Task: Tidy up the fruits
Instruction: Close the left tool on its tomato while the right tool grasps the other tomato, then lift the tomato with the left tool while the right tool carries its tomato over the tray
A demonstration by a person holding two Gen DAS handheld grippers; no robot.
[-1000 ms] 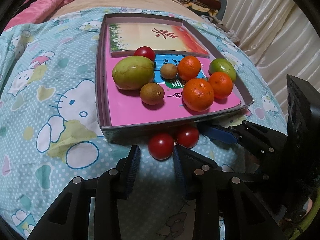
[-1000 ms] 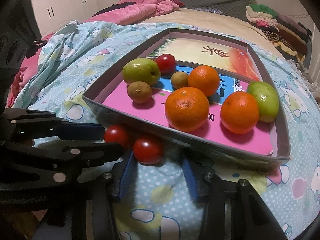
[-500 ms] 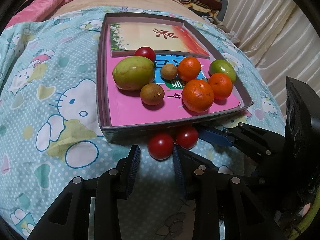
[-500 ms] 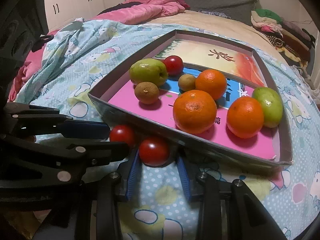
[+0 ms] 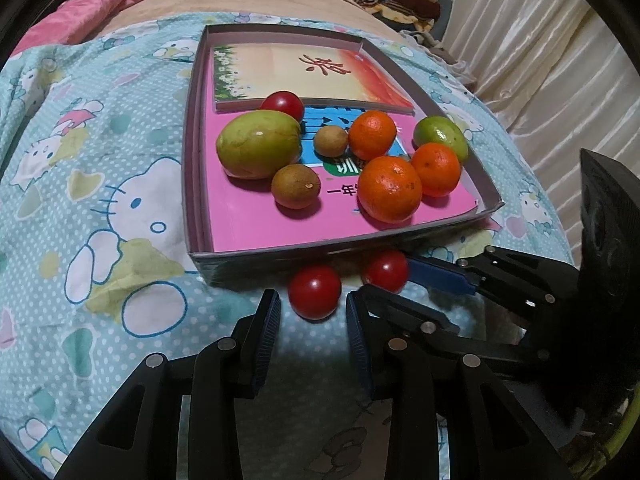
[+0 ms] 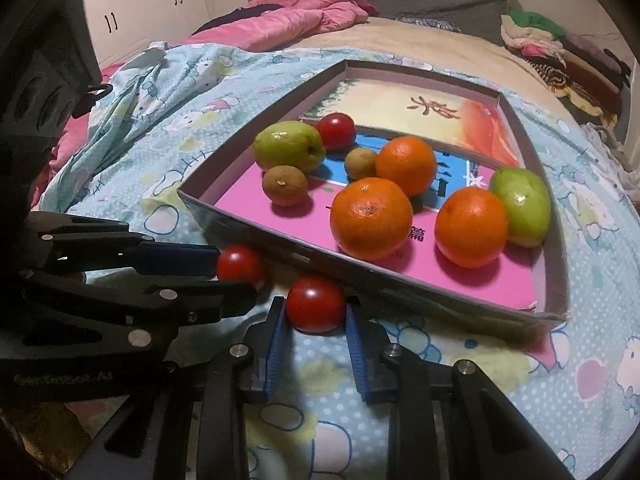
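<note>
Bed with cartoon sheet [image 5: 100, 208]; two tomatoes lie just outside the tray [image 5: 332, 246]. Right hand-held gripper [image 6: 316, 322] narrow, pads flanking, maybe touching, one tomato [image 6: 315, 304]. Left hand-held gripper [image 5: 312, 316] wide around the other [image 5: 315, 291]. Squeeze gently, lift clear of the wall.

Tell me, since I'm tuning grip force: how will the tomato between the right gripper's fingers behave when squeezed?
The tomato looks round and glossy, so it may slip or roll. Its thin skin probably bruises under hard pressure. The right gripper brackets it closely on the soft blanket.
</note>
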